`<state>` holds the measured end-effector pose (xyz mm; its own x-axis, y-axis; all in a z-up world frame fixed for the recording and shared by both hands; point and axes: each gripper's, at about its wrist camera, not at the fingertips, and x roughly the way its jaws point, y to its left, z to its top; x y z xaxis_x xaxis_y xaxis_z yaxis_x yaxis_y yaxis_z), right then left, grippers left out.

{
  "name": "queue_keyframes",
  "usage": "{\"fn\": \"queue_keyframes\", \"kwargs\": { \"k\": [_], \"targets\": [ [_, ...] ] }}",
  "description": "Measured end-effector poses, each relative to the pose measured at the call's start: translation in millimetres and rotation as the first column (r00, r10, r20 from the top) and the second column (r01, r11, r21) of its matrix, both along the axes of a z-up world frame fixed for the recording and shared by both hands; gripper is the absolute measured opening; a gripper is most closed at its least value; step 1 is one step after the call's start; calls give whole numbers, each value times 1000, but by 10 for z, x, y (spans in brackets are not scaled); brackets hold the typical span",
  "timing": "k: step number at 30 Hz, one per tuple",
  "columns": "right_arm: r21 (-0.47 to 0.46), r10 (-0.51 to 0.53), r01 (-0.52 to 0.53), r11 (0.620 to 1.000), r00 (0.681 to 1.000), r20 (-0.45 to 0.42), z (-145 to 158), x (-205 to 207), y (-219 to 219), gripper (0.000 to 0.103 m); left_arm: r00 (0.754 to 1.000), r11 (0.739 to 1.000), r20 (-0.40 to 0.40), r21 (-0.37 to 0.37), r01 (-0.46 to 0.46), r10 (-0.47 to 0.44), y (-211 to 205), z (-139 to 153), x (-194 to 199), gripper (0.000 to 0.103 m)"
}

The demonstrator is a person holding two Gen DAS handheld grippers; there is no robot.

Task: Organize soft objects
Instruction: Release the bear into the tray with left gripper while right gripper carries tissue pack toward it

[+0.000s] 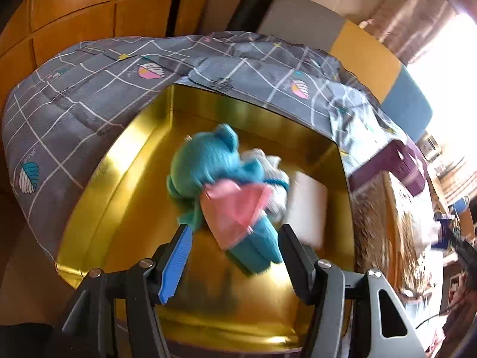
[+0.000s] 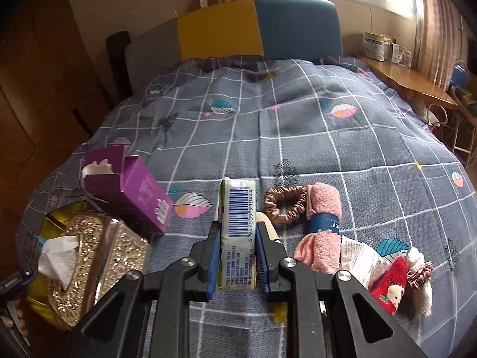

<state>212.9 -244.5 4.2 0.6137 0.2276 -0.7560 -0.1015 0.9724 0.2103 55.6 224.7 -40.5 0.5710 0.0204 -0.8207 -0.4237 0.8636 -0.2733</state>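
Bedspread [image 2: 298,137] scene: left gripper [image 1: 235,235], jaws wide and empty, above teal plush [image 1: 214,179] lying in gold box [image 1: 125,161]; right gripper [image 2: 238,232] clamps tissue pack [image 2: 237,208], long axis along its fingers, box to its left

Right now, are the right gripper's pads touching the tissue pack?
Touching. The right wrist view shows the right gripper with both blue pads pressed flat against the sides of the tissue pack, no gap.
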Motion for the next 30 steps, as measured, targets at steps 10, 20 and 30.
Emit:
{"fn": "queue_keyframes", "kwargs": {
  "k": [10, 20, 30],
  "targets": [
    [139, 179, -191, 972, 980, 91, 599, -55, 934, 22, 999, 999, 29, 35, 36, -37, -182, 63, -287, 61],
    [127, 629, -626, 770, 777, 22, 411, -677, 2812, 23, 999, 998, 30, 48, -47, 46, 122, 82, -483, 61],
    [-10, 716, -725, 689, 683, -145, -351, -1024, 3458, 44, 998, 998, 32, 6, -58, 58, 231, 14, -544, 60]
  ]
}}
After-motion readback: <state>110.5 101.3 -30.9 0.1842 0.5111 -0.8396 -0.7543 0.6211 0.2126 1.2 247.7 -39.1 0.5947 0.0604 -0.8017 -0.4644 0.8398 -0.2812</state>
